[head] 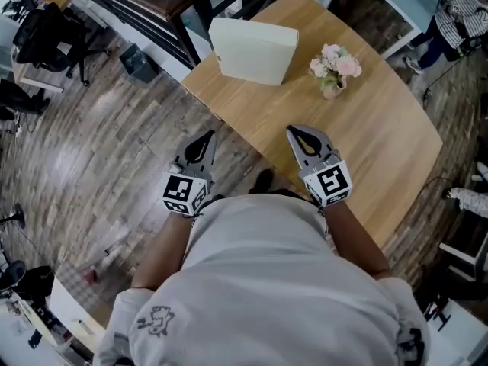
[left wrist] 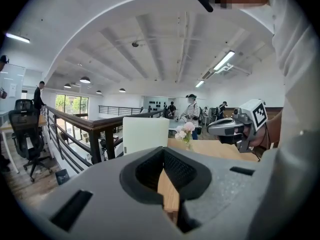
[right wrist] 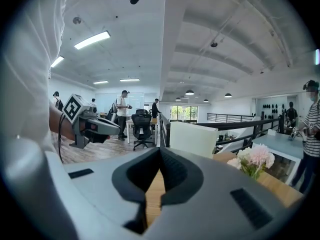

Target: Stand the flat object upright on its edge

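My left tongs [head: 204, 145] are closed on nothing, just off the light wooden table [head: 381, 143]. The flat cream-white box [head: 252, 50] stands upright on its edge at the table's far end, unsupported, so I judge the task complete. My right tongs [head: 296, 134], closed and empty, hang over the table's near edge.

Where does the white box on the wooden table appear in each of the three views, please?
Head view: the white box is at top centre, at the far end of the table.
Left gripper view: the box is just left of centre.
Right gripper view: the box is just right of centre.
Shared landmark: the pink flowers stand to its right in every view.
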`<state>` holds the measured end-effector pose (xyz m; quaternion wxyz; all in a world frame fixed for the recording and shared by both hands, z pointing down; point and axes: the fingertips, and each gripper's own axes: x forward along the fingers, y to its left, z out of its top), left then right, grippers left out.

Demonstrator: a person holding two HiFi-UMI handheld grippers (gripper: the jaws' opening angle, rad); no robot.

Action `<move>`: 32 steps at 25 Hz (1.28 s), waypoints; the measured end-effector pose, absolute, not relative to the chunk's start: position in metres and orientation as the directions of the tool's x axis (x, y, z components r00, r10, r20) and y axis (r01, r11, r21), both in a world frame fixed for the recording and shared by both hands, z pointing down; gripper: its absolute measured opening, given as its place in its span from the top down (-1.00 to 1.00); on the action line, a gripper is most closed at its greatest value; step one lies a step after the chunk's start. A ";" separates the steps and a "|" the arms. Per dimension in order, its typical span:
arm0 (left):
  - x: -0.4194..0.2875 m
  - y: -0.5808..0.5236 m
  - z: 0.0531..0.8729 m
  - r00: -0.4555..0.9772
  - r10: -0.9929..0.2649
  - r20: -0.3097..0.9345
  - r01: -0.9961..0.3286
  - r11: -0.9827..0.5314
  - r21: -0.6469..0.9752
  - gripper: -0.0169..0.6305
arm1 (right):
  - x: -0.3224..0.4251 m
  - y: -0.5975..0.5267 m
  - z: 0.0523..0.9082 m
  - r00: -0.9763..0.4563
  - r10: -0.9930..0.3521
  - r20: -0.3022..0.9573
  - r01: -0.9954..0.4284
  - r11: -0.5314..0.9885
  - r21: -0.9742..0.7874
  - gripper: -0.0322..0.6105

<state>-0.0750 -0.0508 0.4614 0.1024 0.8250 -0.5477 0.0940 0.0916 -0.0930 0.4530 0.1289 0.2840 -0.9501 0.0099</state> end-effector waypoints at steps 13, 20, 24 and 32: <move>-0.124 0.036 0.449 0.455 -0.852 0.257 -0.889 -0.451 0.080 0.92 | 0.057 -0.019 0.429 -0.781 -0.576 0.243 -0.571 0.815 0.097 0.89; -0.165 0.102 0.437 0.467 -0.851 0.240 -0.883 -0.462 0.082 0.92 | 0.031 0.050 0.427 -0.765 -0.596 0.245 -0.597 0.799 0.077 0.89; -0.177 0.132 0.435 0.489 -0.841 0.231 -0.871 -0.482 0.092 0.92 | 0.024 0.093 0.430 -0.758 -0.604 0.247 -0.610 0.790 0.062 0.89; -0.176 0.169 0.419 0.548 -0.812 0.199 -0.836 -0.538 0.107 0.92 | 0.034 0.152 0.423 -0.719 -0.652 0.242 -0.661 0.748 0.052 0.89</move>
